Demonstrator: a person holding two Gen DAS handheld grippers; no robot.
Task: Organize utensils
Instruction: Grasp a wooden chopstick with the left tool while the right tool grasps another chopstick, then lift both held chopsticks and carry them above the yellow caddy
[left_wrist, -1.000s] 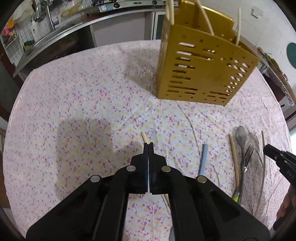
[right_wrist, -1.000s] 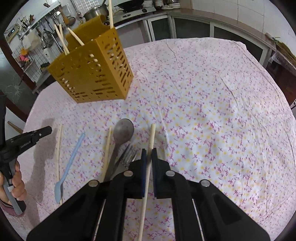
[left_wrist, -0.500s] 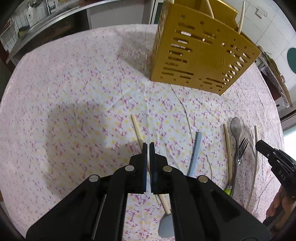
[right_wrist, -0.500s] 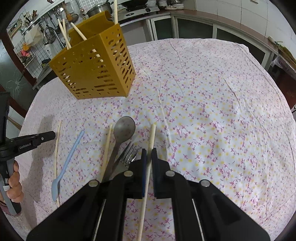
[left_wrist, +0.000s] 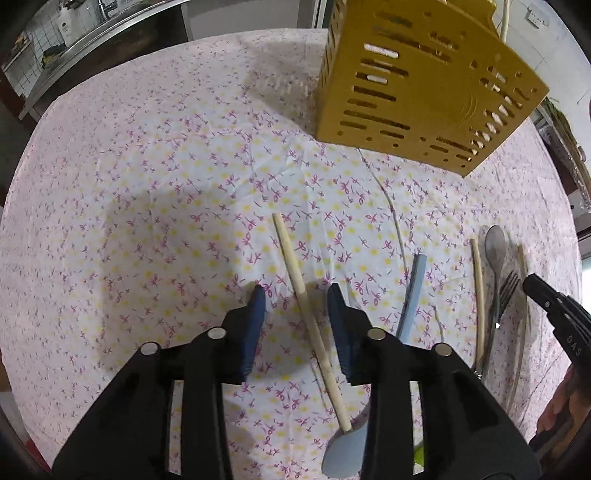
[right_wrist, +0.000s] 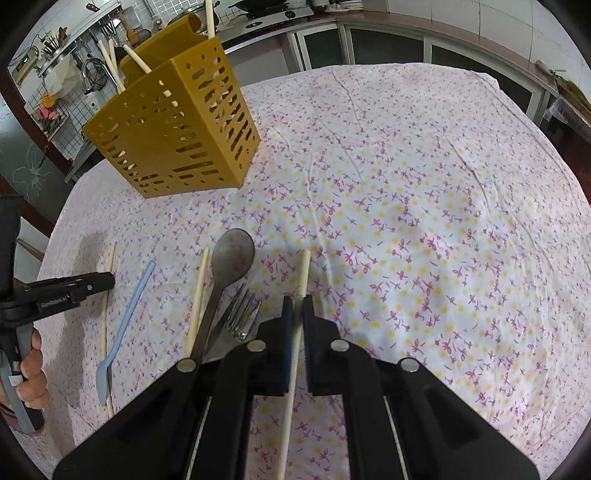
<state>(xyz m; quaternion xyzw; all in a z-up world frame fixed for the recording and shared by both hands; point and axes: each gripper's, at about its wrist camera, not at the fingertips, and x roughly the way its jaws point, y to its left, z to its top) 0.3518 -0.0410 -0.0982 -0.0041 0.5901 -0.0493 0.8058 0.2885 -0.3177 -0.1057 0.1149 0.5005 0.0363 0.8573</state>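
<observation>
My left gripper (left_wrist: 295, 291) is open, its jaws on either side of a wooden chopstick (left_wrist: 306, 306) that lies on the floral tablecloth. My right gripper (right_wrist: 297, 304) is shut on another wooden chopstick (right_wrist: 303, 269), whose tip sticks out ahead of the jaws. The yellow perforated utensil holder (left_wrist: 421, 88) stands at the back with chopsticks in it; it also shows in the right wrist view (right_wrist: 173, 133). On the cloth lie a blue plastic spoon (right_wrist: 125, 317), a metal spoon (right_wrist: 229, 266), a fork (right_wrist: 240, 314) and more chopsticks (right_wrist: 197, 299).
The round table is covered by a floral cloth (right_wrist: 424, 206). A kitchen counter with a sink (left_wrist: 92, 29) runs behind it. The other hand-held gripper (right_wrist: 66, 291) shows at the left of the right wrist view.
My left gripper has opened and let go of the chopstick, which now lies on the cloth between its jaws. The right gripper still holds its chopstick, moved slightly closer to the holder.
</observation>
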